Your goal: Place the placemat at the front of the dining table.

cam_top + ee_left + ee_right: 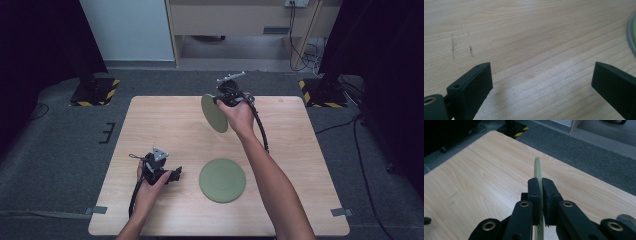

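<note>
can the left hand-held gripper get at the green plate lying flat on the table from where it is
Probably yes. The left hand-held gripper is open with nothing between its jaws, and only bare table lies between it and the flat green plate beside it. The right hand-held gripper holds the other plate farther away.

**Count of things at the table**

There are two green plates: one plate lying flat (222, 180) on the one wooden table (165, 125), and one plate lifted on its edge (214, 113). There are two grippers: the left gripper (175, 175) and the right gripper (218, 98).
</note>
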